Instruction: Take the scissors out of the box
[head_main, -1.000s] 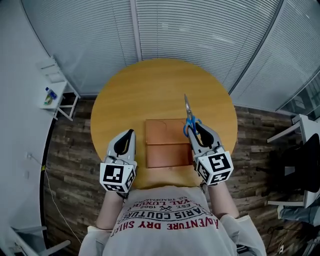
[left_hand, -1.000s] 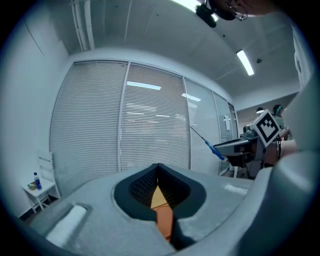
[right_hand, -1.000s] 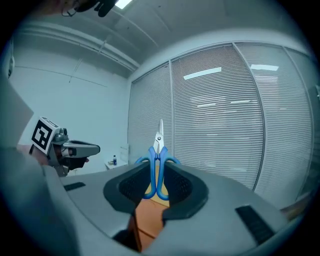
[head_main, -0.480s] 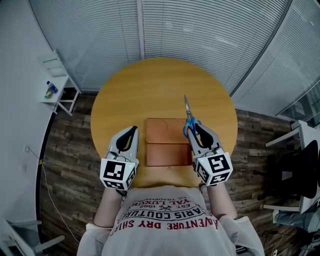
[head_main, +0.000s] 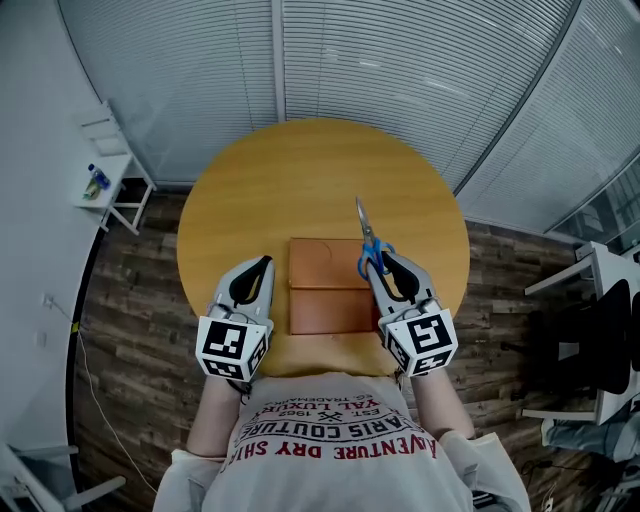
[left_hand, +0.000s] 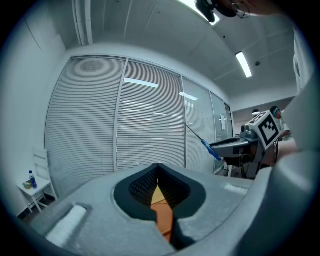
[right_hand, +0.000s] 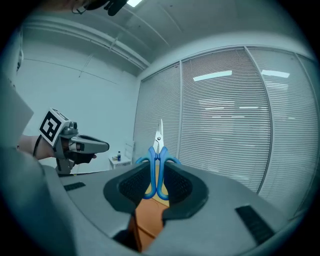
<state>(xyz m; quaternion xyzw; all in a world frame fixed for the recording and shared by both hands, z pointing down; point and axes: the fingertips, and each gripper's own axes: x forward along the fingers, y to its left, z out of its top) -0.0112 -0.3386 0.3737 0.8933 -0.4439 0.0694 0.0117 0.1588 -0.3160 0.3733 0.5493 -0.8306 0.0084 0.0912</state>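
Gripping the scissors (head_main: 366, 240) by their blue handles, the right tool (head_main: 372, 262) held them above the box (head_main: 325, 290) on the desk (head_main: 300, 170); the left tool (head_main: 262, 264) sat closed, empty.

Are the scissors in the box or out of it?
Out. The right tongs grip the blue scissors by their handles, blades pointing away, lifted clear of the brown box.
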